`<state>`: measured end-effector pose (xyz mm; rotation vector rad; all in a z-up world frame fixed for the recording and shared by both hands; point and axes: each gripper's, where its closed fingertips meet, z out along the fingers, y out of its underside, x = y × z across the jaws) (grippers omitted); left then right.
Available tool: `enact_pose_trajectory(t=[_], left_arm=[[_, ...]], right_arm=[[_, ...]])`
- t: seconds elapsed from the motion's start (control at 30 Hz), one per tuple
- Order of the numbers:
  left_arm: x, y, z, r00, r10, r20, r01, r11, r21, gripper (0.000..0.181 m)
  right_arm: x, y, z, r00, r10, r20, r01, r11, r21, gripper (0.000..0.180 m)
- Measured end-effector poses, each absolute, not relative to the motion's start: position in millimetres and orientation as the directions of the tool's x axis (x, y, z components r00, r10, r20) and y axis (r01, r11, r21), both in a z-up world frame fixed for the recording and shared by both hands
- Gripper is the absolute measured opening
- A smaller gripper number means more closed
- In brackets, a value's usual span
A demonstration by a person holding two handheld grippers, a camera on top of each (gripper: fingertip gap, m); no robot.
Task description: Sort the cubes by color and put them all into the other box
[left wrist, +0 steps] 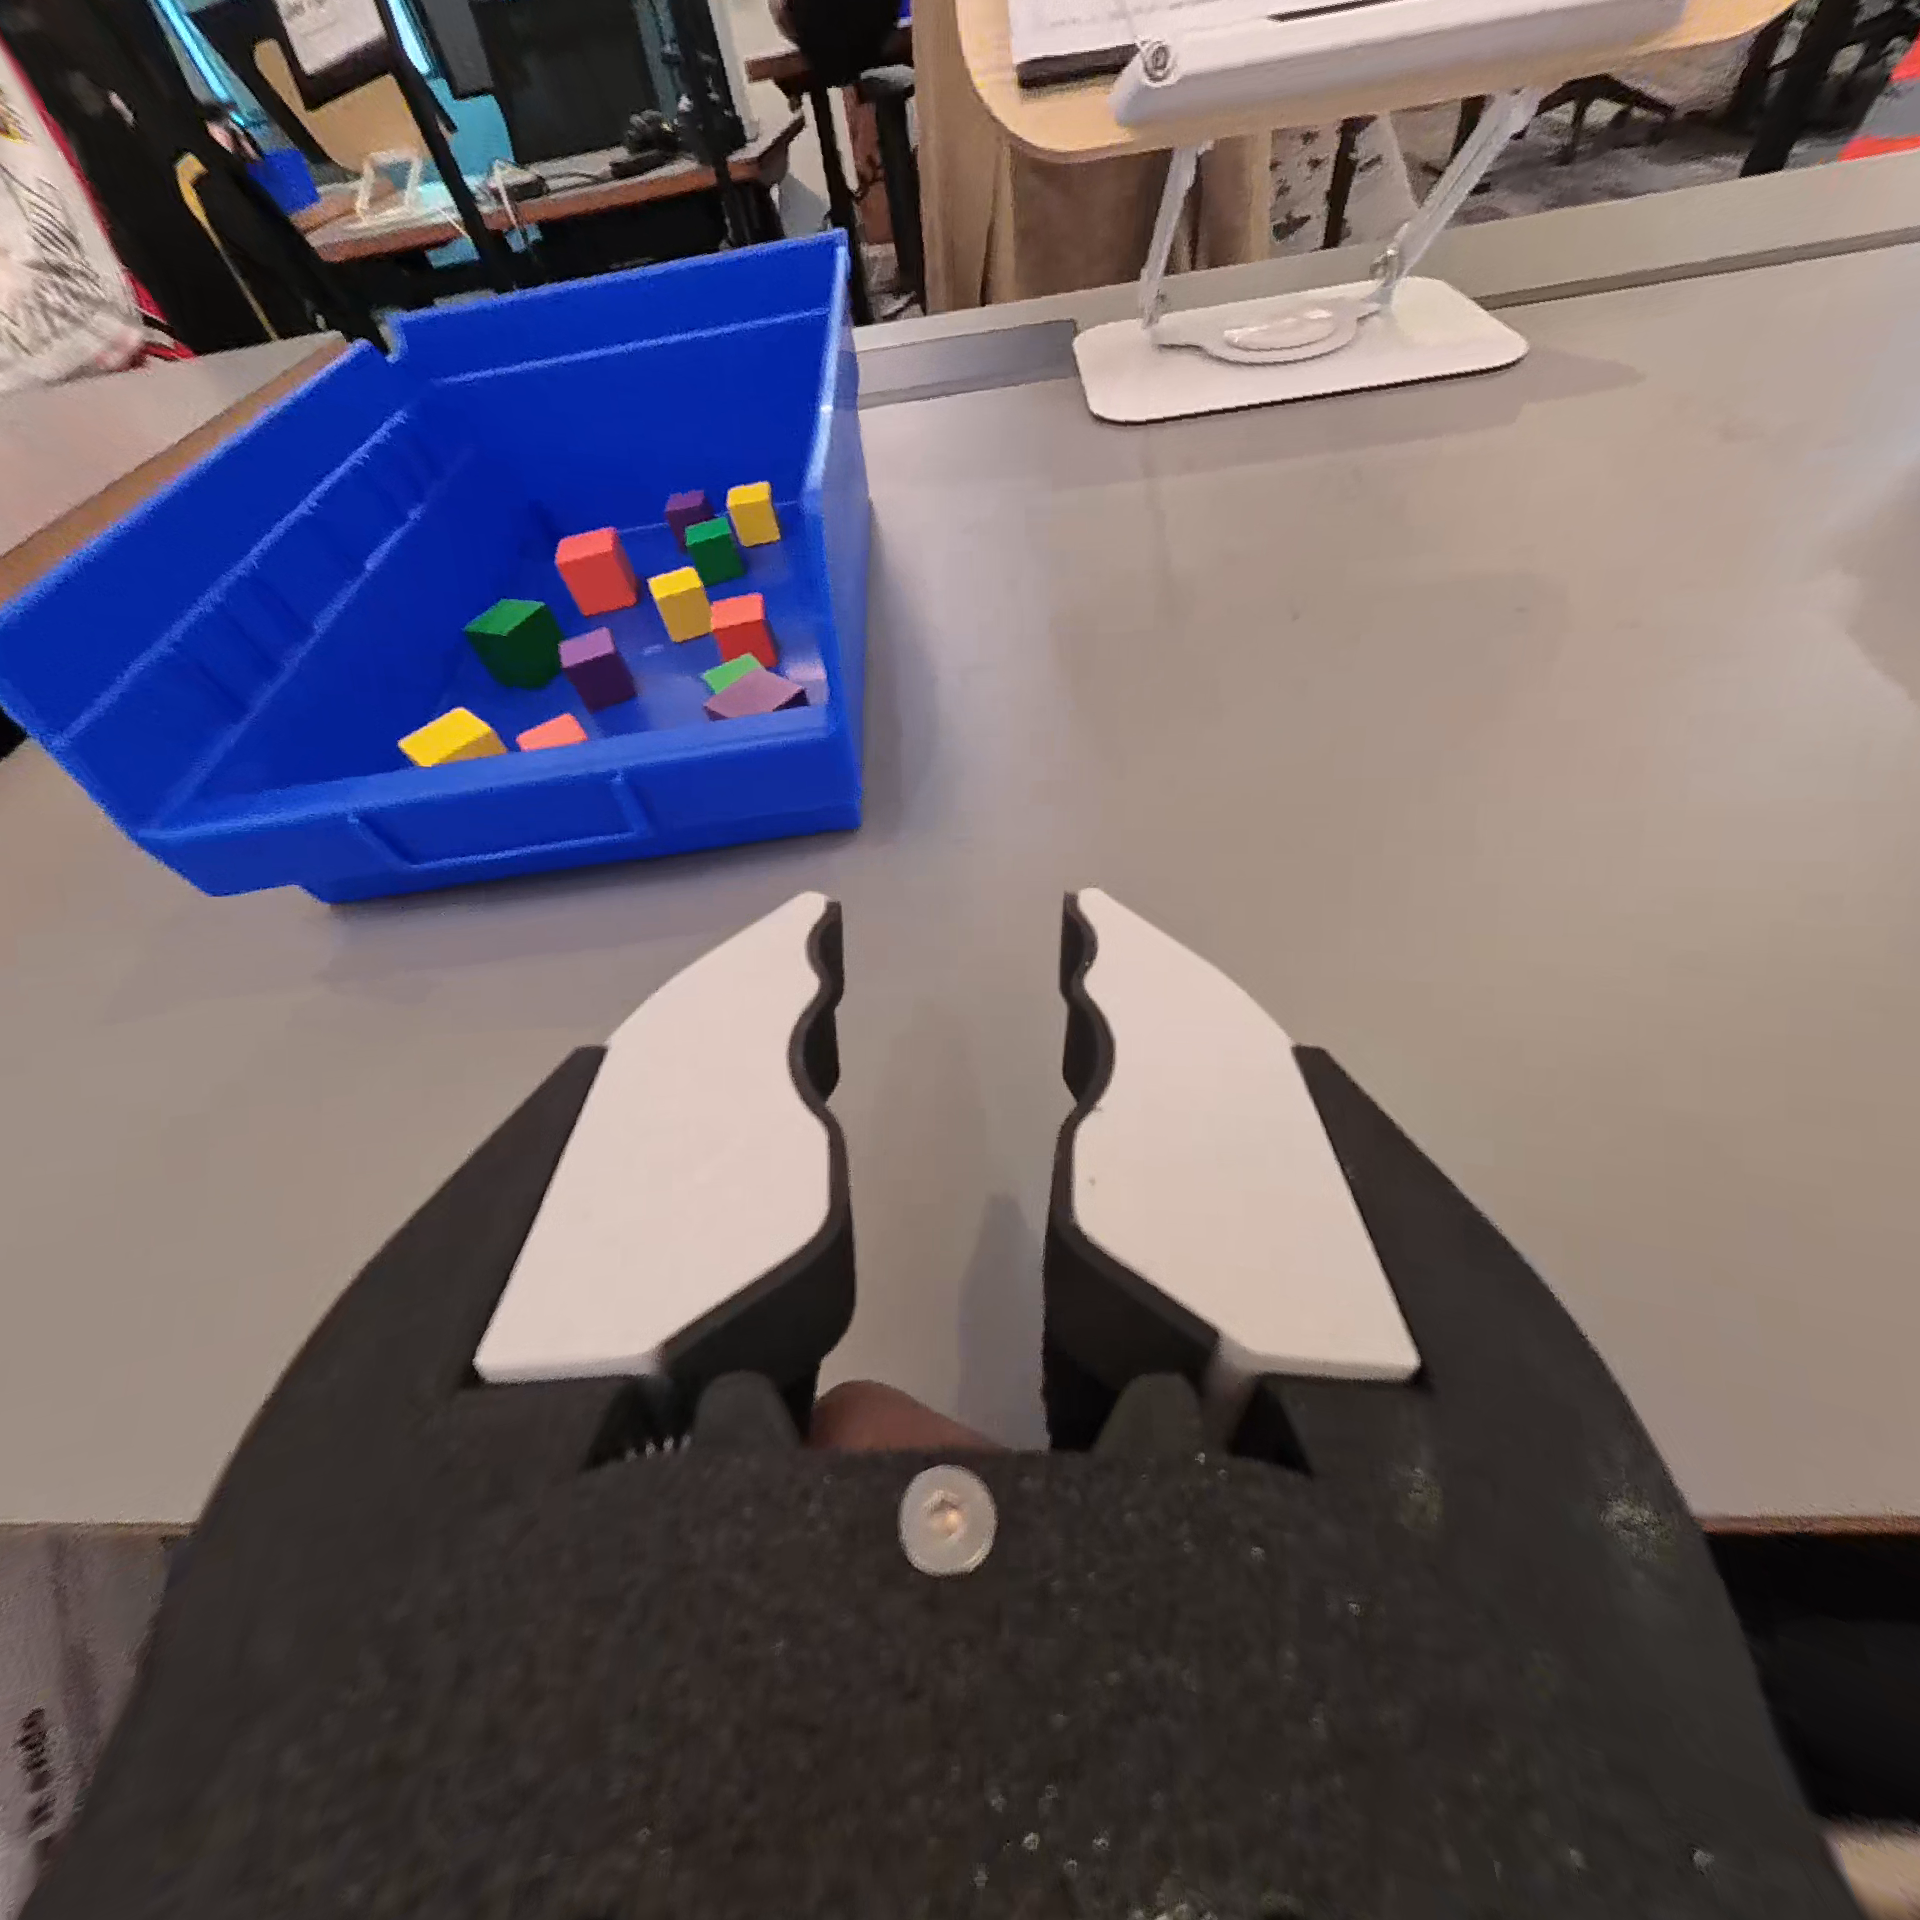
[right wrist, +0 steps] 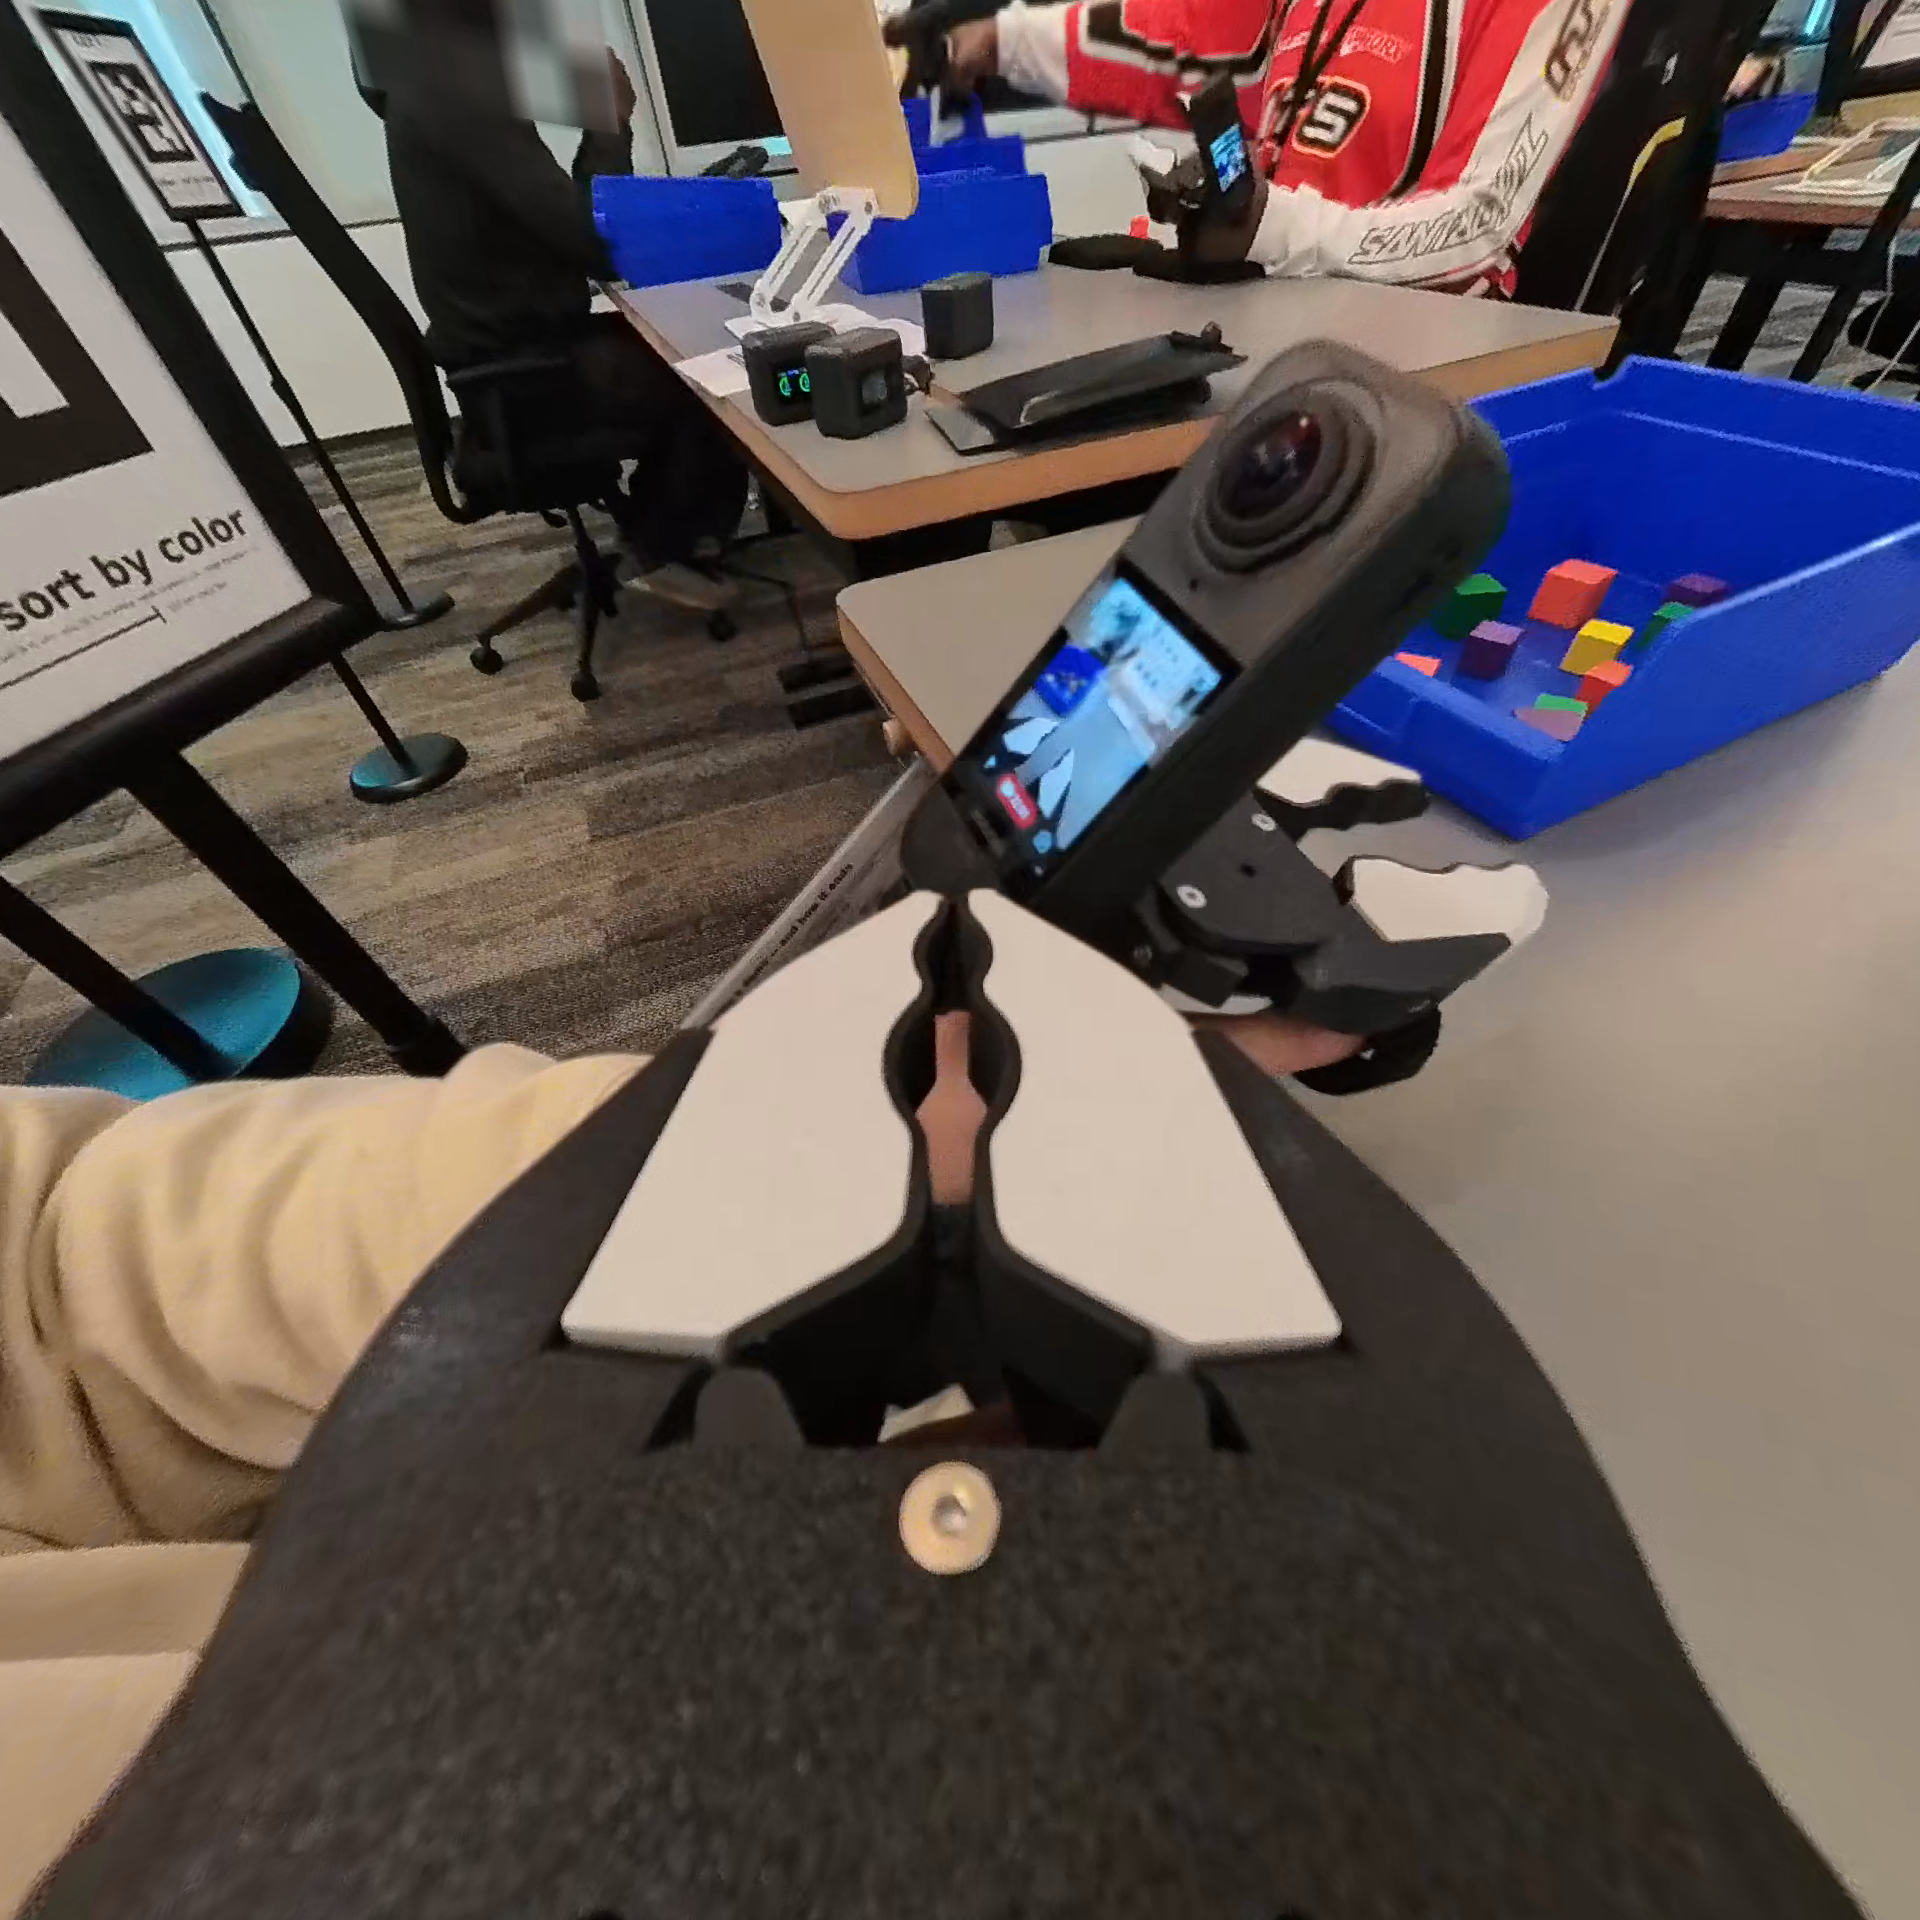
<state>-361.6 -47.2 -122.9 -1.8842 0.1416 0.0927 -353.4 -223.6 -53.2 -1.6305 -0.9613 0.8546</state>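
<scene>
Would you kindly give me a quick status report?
Left gripper open, empty, short of blue box. Right gripper shut, empty. Cubes unsorted in box. Nothing blocking.

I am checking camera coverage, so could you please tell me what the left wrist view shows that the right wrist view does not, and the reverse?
Only the left wrist view shows the white stand at the far side of the grey table, and the left claw from behind, open and empty over bare table.

Only the right wrist view shows the right claw, shut on nothing, the camera mounted on the left claw, a beige sleeve, a sign on a black easel and people at another table.

Both show the blue box holding the coloured cubes.
</scene>
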Motion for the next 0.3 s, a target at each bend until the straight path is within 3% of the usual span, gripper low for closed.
enact_pose_trajectory(t=[0.3], left_arm=[[-363.3, -46.5, -116.9, 0.971, -0.008, -0.240, -0.232, -0.277, -0.932, 0.040]], right_arm=[[-355.3, -221.5, -55.9, 0.435, 0.899, -0.055, 0.196, -0.154, -0.969, 0.000]])
